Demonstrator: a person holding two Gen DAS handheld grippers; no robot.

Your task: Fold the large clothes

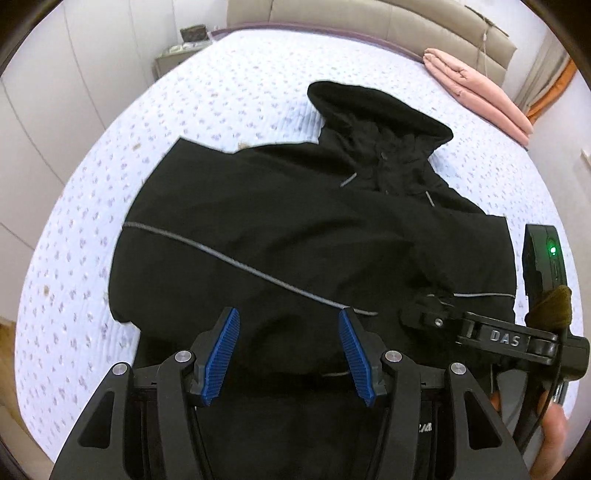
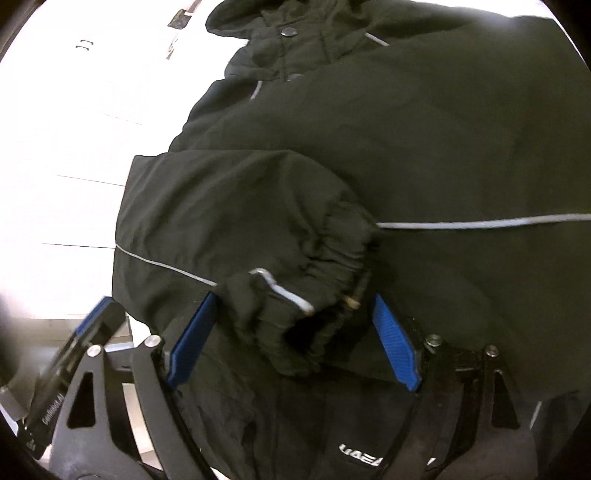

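— Where is the jacket (image 1: 280,229) lying?

— Flat on the bed (image 1: 110,206), on the pale dotted bedspread. It is black with thin grey piping, and its hood (image 1: 369,107) points toward the headboard (image 1: 369,22). Both sleeves are folded in across the jacket's body.

— And the grippers?

— The left gripper (image 1: 290,356) hangs above the jacket's near hem, pointing steeply down. Its blue pads (image 1: 221,358) stand apart with nothing between them, so it is released and clear of the cloth.

— The right one?

— The right gripper (image 2: 291,339) is low over the jacket's right side. The gathered sleeve cuff (image 2: 314,295) bunches up between its blue pads (image 2: 397,347), but the pads stand off from the fabric on both sides; I would call it released, not grasping. From the left camera you see it side-on at the jacket's right edge (image 1: 436,317), with the person's fingers (image 1: 554,424) on its handle.

— Anything else near the jacket?

— A folded pink blanket (image 1: 476,96) beyond the hood, against the headboard, well apart from the jacket. A small nightstand (image 1: 173,55) stands past the bed's far left corner.
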